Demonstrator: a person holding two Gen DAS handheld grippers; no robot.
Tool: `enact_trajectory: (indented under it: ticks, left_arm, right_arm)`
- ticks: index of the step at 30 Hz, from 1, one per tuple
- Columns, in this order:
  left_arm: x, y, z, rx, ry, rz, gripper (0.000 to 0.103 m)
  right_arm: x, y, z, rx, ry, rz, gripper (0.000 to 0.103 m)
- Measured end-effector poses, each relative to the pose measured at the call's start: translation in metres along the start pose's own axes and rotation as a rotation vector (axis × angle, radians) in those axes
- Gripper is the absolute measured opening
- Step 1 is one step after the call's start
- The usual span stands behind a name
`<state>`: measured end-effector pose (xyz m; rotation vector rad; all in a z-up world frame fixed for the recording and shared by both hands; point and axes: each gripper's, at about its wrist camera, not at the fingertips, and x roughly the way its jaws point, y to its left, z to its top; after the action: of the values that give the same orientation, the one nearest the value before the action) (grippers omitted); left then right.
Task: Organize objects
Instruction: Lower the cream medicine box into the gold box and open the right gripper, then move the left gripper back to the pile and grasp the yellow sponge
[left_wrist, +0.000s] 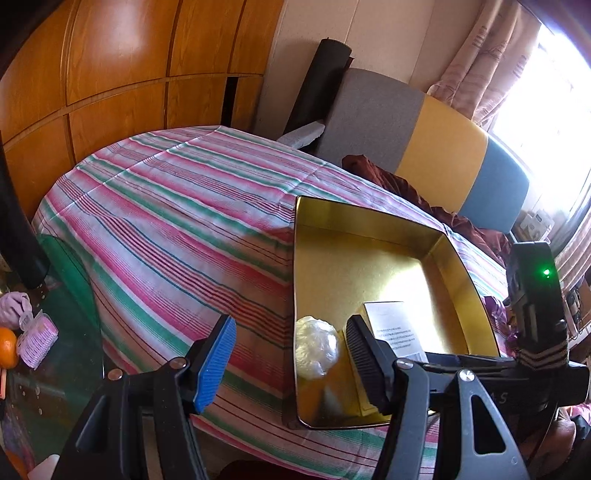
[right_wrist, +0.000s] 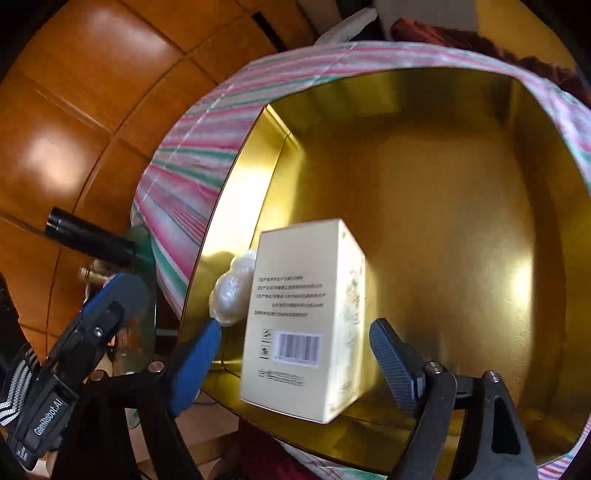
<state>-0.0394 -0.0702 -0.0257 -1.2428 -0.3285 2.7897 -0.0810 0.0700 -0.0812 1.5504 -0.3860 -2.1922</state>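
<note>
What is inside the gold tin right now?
The gold tin holds a pale yellow carton with a barcode and, beside it against the wall, a white crinkly plastic-wrapped lump. The rest of the floor is bare. Whatever lies under the carton is hidden.

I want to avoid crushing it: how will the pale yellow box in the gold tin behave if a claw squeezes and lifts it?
The yellow box looks like thin printed carton, so it is probably light and may dent under a hard squeeze. Its flat, matte sides should grip well between ribbed pads. It seems taller than wide, so a push near the top could tip it toward the white plastic wad beside it.
</note>
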Motion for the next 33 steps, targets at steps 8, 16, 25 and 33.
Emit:
enact_trajectory:
  ticks: [8, 16, 25, 33]
  left_arm:
    - [-0.010, -0.023, -0.004, 0.065, -0.015, -0.018, 0.063]
    - [-0.015, -0.052, -0.014, 0.136, -0.011, -0.027, 0.063]
    - [-0.017, -0.083, -0.022, 0.220, -0.010, -0.015, 0.063]
    - [-0.017, -0.110, -0.030, 0.299, -0.003, -0.041, 0.063]
  right_arm:
    - [-0.026, -0.006, -0.009, -0.030, -0.100, -0.101, 0.085]
    - [-0.059, -0.026, -0.019, -0.037, -0.173, -0.204, 0.086]
    - [-0.100, -0.035, -0.039, -0.068, -0.371, -0.354, 0.095]
    - [-0.140, -0.050, -0.054, -0.083, -0.542, -0.509, 0.103]
